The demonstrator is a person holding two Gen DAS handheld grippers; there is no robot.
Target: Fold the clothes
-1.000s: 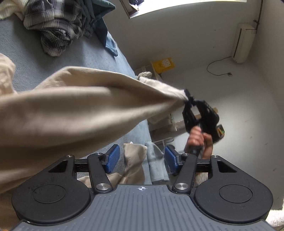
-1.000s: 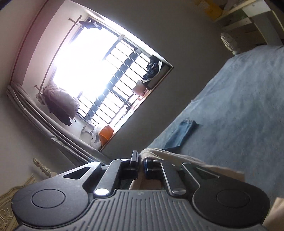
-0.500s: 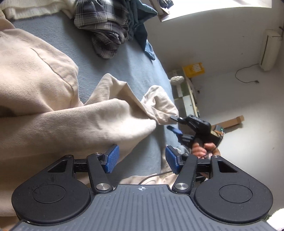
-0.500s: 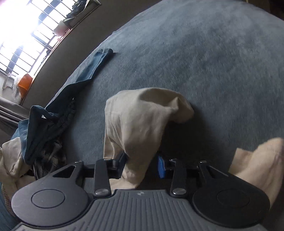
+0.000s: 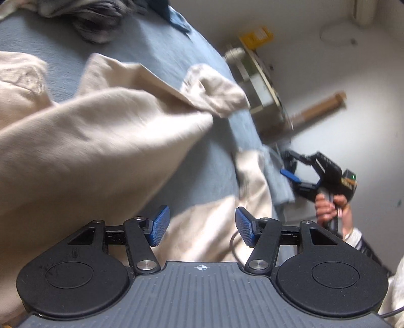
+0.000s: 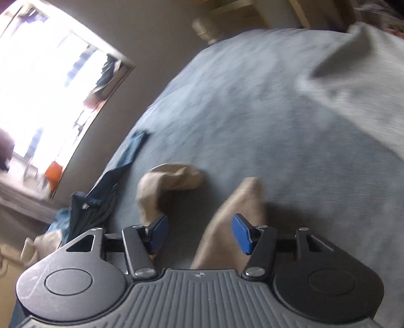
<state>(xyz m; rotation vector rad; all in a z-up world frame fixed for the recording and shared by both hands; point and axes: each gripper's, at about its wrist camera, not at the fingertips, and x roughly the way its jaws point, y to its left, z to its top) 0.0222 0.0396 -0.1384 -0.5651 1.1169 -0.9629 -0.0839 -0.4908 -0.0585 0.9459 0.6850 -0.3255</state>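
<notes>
Both grippers hang apart over the bed (image 5: 207,156): left gripper (image 5: 199,225) empty above the beige garment (image 5: 101,141), right gripper (image 6: 199,232) opening, empty too.

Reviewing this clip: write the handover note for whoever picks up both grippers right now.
Left gripper: open, holding nothing, hovering over the beige garment.
Right gripper: fingers opening, nothing pinched; beige cloth lies below them.
Garment: spread loosely on the blue bed, its sleeve curled near the pile of other clothes at the far edge.
Done: no neat fold visible yet.
Left: flatten the garment, fold it, then do the pile.
</notes>
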